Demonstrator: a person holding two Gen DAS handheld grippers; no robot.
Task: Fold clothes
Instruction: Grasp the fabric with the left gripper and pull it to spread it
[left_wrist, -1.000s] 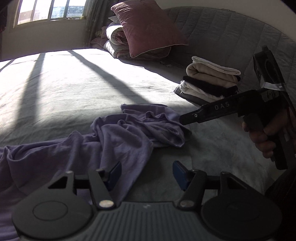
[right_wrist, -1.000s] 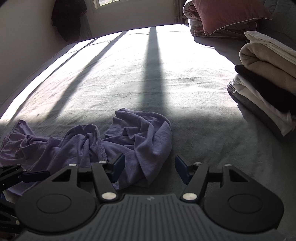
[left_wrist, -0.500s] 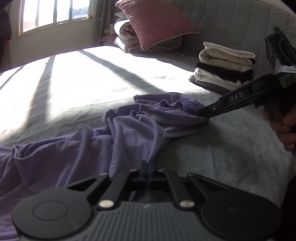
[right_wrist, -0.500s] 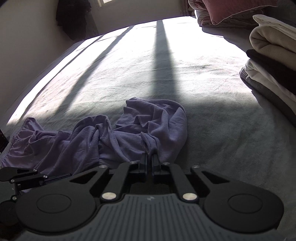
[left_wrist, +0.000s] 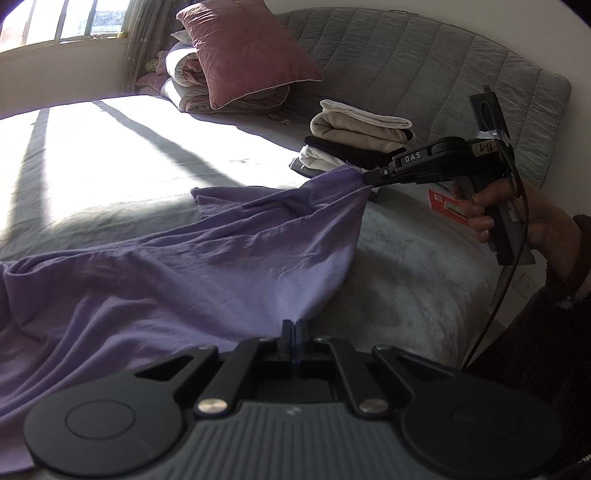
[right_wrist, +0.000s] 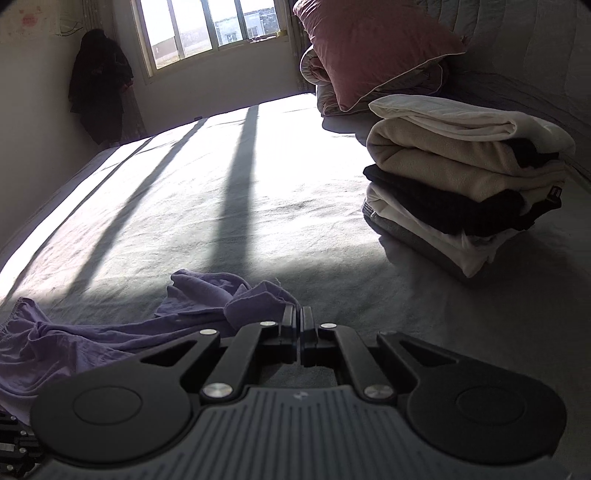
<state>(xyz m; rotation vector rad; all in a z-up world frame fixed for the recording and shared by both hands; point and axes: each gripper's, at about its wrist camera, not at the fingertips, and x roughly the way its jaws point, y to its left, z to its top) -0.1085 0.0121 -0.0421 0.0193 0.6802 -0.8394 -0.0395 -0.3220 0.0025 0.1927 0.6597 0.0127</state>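
Both grippers now lifted, purple garment (left_wrist: 207, 258) stretched

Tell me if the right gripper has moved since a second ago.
Yes. The right gripper rose off the bed, lifting the purple garment toward the folded stack.

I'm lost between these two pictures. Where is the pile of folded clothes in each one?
Left wrist view: the pile of folded clothes sits upper right of centre on the bed, partly behind the right tongs pinching the purple garment.
Right wrist view: the pile fills the right side, much closer.
Shared landmark: the dark pink pillow just beyond the pile in both.
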